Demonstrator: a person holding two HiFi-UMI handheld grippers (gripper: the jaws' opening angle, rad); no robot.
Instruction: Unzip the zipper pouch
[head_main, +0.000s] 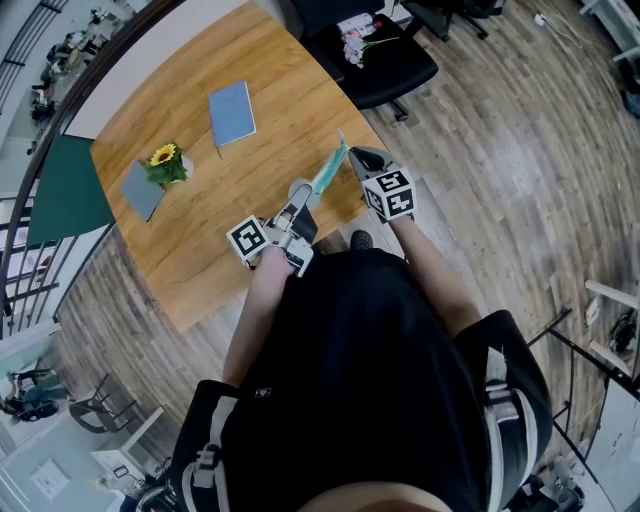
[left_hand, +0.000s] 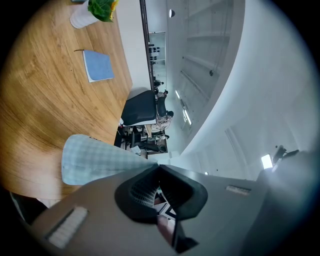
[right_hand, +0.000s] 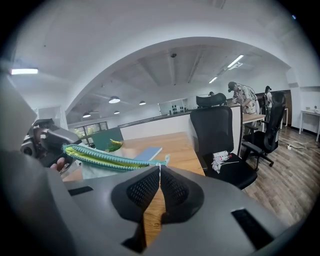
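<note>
The big wooden table (head_main: 200, 210) is sitting under everything, but the pouch (head_main: 325, 178) is not lying on it. The person is holding the pouch up in the air, near the table's edge, stretched between the two grippers. I think this is so the pouch is staying tight and flat, because a zipper is sliding more easily when the cloth is not floppy.

The left gripper (left_hand: 159, 169) is squeezing one end of the pouch with its jaws pressed together on the cloth. It is acting like an anchor, so the pouch is not sliding along when the other end is being pulled.

The right gripper (right_hand: 160, 169) is at the other end. Its jaws are pressed together too, pinching the tiny bit at the tip of the zipper (right_hand: 95, 154), which looks to me like the zipper pull.

The pouch is looking long and thin, with pale blue checked cloth on its side. The zipper teeth are teal. The two rows of teeth are standing apart along most of the top, and a yellow-green inside is peeking out, so the pouch is looking nearly all open already
</note>
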